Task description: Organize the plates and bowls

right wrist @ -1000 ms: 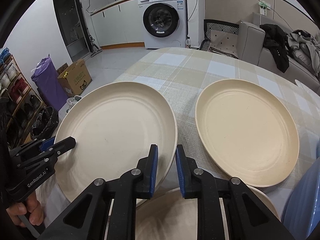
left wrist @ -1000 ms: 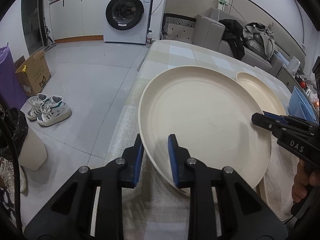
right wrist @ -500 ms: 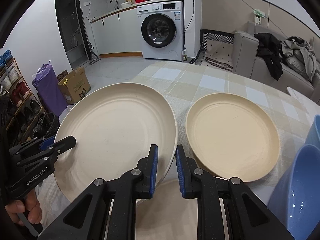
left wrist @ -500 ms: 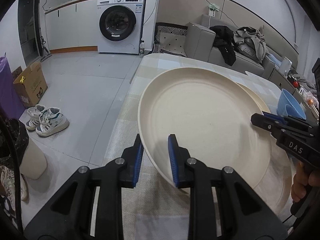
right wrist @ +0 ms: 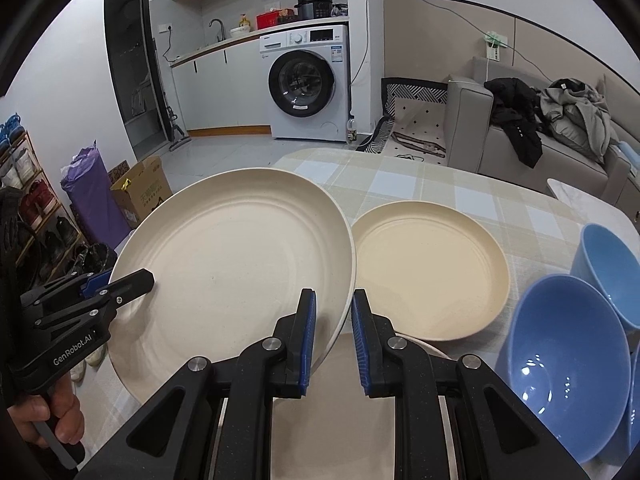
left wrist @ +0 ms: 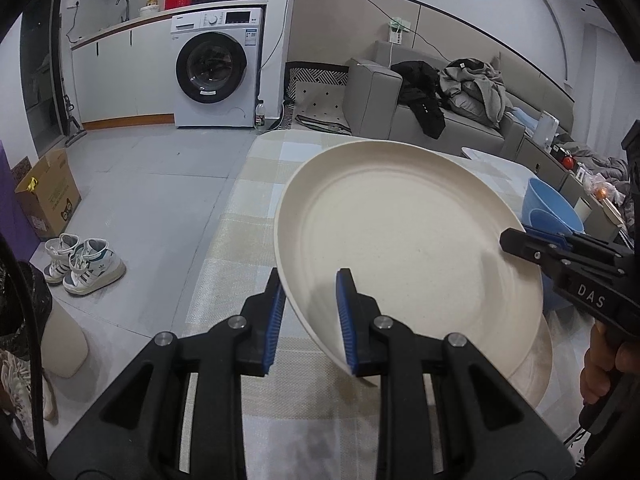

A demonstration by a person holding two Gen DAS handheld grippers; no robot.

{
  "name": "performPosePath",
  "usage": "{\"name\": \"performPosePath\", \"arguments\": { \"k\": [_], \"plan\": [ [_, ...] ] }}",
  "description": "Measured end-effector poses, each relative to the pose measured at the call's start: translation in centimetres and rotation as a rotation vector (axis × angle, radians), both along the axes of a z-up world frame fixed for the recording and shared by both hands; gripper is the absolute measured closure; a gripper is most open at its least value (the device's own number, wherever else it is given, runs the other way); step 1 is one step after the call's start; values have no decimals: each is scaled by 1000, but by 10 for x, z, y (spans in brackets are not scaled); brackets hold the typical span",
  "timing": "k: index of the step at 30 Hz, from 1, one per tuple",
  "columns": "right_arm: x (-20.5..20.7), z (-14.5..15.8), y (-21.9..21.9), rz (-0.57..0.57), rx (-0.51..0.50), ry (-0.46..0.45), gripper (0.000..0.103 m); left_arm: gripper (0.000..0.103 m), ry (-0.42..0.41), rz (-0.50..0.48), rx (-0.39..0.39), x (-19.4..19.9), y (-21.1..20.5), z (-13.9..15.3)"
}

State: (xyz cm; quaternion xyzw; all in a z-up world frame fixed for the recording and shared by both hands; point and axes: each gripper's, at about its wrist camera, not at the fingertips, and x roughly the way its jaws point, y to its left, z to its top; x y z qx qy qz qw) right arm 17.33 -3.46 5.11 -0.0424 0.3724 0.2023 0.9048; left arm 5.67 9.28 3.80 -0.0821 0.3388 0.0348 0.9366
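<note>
Our left gripper [left wrist: 310, 312] is clamped on the near-left rim of the big plate [left wrist: 404, 240], one blue pad under the rim and the other on the plate's inner face. Our right gripper [right wrist: 334, 334] pinches the same plate [right wrist: 236, 264] at its opposite rim, with the edge running between its two blue pads. Seen from the left wrist, the right gripper's black jaws reach over the plate's right edge, and a hand [left wrist: 604, 364] grips its handle below. Seen from the right wrist, the left gripper bites the plate's left edge, and a hand [right wrist: 52, 416] wraps its handle. We hold the big plate between us, clear of the checked tablecloth [right wrist: 460, 184] and tilted. Under its near edge lies another pale plate [right wrist: 344, 392], partly hidden by our fingers. Just beside the big plate, to its right, a smaller cream plate [right wrist: 432, 272] rests flat on the cloth. Right of that stand blue bowls [right wrist: 568, 356], leaning on one another. Beyond the table are a washing machine [right wrist: 306, 84], a grey sofa [right wrist: 472, 120] with clothes piled on it, a cardboard box [left wrist: 46, 196] and white sneakers [left wrist: 84, 266] on the floor.
</note>
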Motion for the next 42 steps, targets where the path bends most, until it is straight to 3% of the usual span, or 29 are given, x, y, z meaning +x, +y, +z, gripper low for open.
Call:
{"name": "performPosePath", "arguments": {
  "k": [19,42],
  "plan": [
    [-45,26,-49,-87,39,-31,84,81,-9,-110,12,-22,-63,32],
    [-74,2,-90,-185,60,30,84,81,56,-234,78,-13,-102,6]
  ]
}}
